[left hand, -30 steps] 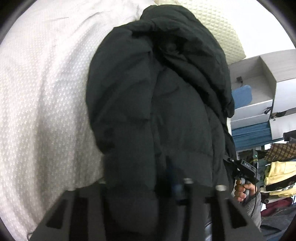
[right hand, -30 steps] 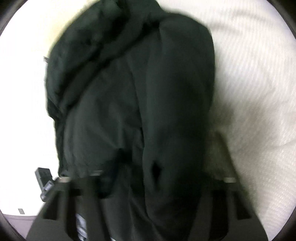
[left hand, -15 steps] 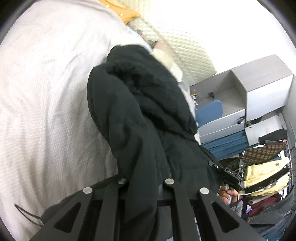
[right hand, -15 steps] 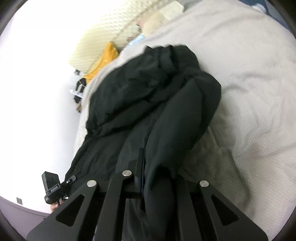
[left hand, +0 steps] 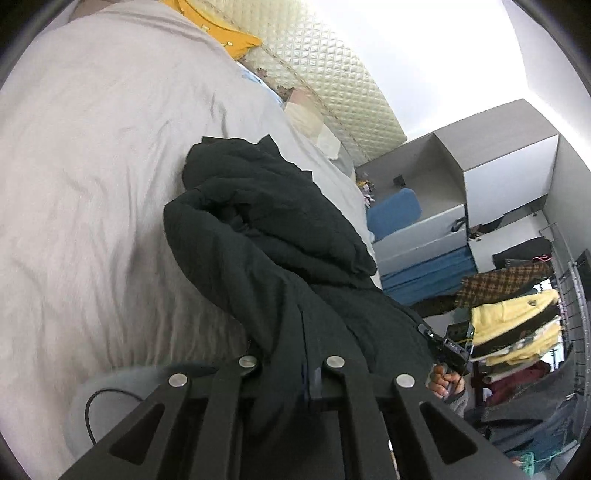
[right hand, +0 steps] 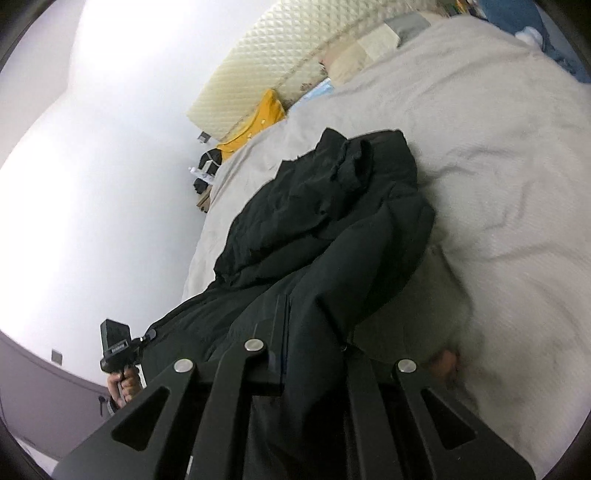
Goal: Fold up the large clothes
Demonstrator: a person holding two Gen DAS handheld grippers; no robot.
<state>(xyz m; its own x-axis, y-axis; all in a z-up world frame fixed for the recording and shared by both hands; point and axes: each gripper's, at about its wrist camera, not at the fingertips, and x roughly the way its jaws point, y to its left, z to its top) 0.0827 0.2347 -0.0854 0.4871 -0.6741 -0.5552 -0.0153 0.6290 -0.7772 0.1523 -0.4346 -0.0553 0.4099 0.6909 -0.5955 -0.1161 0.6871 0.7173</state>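
A large black padded jacket point(left hand: 266, 236) lies bunched on the pale bedcover point(left hand: 92, 166); its near end hangs off the bed toward me. My left gripper point(left hand: 291, 369) is shut on the jacket's near edge, the fabric draping over its fingers. The jacket also shows in the right wrist view point(right hand: 325, 229). My right gripper point(right hand: 306, 354) is shut on another part of the same near edge. The fingertips of both are hidden in the cloth. The right gripper shows in the left view point(left hand: 452, 350), the left gripper in the right view point(right hand: 116, 347).
A quilted headboard point(left hand: 332, 74) and a yellow garment point(left hand: 221, 33) are at the bed's far end. Grey shelves with blue items point(left hand: 443, 206) and a rack of hanging clothes point(left hand: 517, 321) stand to the right. A white wall point(right hand: 92, 166) is on the left.
Both grippers have pulled back and tilted up with the jacket's edge held. The jacket now reaches less far up the bed, and the headboard and room have come into view.
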